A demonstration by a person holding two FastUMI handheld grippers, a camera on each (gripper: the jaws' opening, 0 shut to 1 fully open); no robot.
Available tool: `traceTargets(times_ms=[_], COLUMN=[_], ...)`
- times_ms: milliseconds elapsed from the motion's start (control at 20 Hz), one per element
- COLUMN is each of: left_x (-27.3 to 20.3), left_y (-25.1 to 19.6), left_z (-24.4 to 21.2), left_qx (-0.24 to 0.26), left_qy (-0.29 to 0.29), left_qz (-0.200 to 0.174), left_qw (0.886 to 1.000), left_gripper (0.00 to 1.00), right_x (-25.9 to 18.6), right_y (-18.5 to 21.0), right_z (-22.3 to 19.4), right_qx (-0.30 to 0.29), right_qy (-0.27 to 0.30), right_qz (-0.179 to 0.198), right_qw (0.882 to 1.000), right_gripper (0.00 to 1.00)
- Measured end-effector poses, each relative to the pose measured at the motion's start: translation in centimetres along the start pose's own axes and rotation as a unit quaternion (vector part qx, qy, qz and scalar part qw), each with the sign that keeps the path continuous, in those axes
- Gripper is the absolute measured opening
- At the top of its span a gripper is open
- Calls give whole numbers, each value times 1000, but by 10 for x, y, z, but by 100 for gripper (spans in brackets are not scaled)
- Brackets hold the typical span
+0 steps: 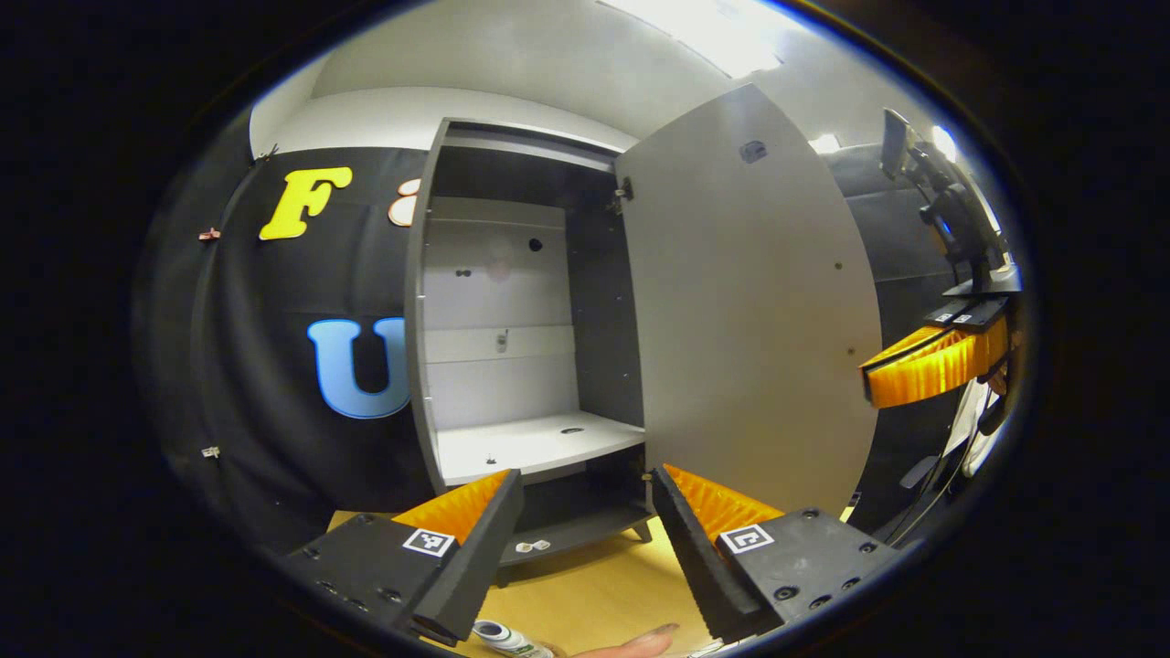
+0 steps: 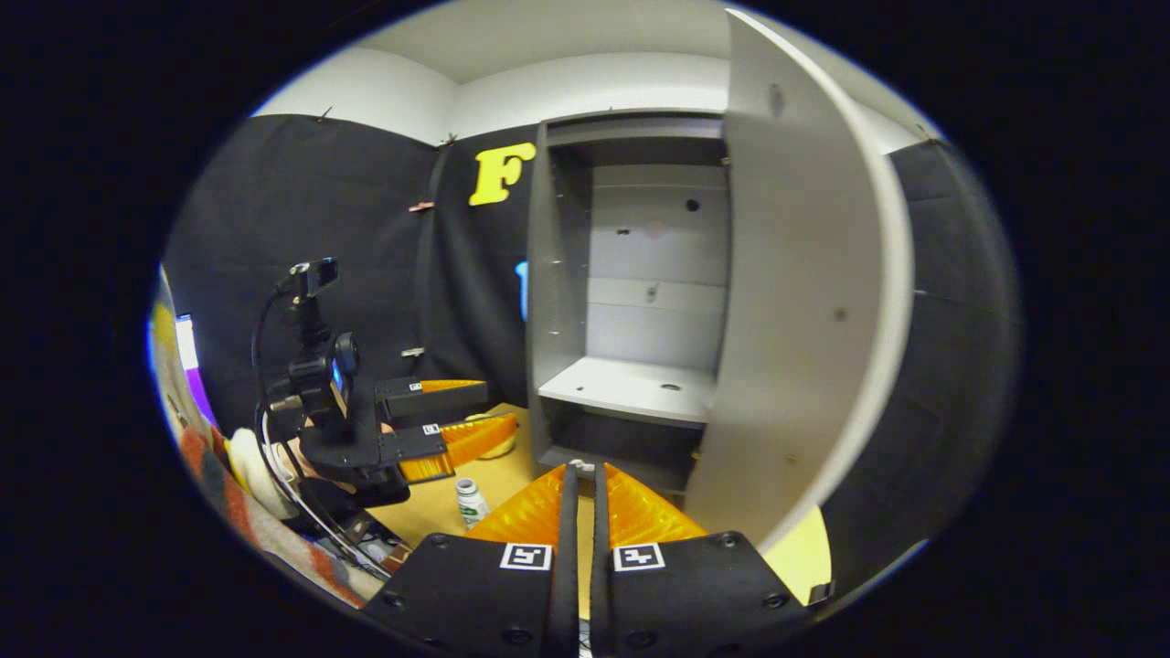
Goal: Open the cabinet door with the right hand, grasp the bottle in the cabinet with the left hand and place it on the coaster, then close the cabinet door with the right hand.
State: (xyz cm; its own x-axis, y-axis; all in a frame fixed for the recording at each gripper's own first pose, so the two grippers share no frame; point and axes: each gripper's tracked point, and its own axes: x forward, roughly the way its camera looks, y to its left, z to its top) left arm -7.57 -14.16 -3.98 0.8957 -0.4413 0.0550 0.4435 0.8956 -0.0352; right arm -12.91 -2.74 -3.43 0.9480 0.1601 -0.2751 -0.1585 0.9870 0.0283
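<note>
The grey cabinet (image 1: 512, 302) stands with its door (image 1: 749, 302) swung wide to the right. Its white shelf (image 1: 535, 443) shows just a small hole. My left gripper (image 1: 585, 475) is open in front of the cabinet's base, with nothing between its fingers. A small white bottle (image 2: 471, 501) stands upright on the wooden table under the left gripper (image 2: 501, 407); its cap (image 1: 501, 635) peeks in at the bottom of the left gripper view. My right gripper (image 2: 581, 468) is shut on nothing, close to the door (image 2: 804, 302). Its orange fingers (image 1: 923, 366) sit by the door's free edge.
The wooden table (image 1: 594, 585) runs from the cabinet's foot toward me. A fingertip (image 1: 640, 644) shows at the bottom edge beside the bottle cap. A person's patterned sleeve (image 2: 238, 512) and cables lie at the left. Black cloth walls the booth on both sides of the cabinet.
</note>
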Motion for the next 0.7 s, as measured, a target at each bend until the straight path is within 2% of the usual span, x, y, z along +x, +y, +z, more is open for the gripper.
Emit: traceTargets(times_ms=[150, 350, 400, 550, 700], left_x=[17, 32, 33, 30, 25], left_y=[-7, -18, -16, -10, -1], left_z=[9, 16, 16, 14, 6], left_qx=[3, -24, -26, -27, -18], left_qy=[-8, -11, -11, -8, 4], left_qz=[-11, -14, -10, 11, 43], left_qw=[1000, 1000, 1000, 1000, 999], left_gripper=[90, 90, 90, 90, 90], right_x=[-35, -45, -45, -36, -29], right_y=[-31, -87, -100, -130, -134], right_z=[7, 16, 19, 17, 27], right_qx=[10, 52, 56, 37, 47], right_qy=[-22, -50, -58, -54, -62], right_qz=[-54, -117, -127, -143, -125], right_qw=[998, 991, 989, 988, 989], right_gripper=[10, 7, 10, 10, 10])
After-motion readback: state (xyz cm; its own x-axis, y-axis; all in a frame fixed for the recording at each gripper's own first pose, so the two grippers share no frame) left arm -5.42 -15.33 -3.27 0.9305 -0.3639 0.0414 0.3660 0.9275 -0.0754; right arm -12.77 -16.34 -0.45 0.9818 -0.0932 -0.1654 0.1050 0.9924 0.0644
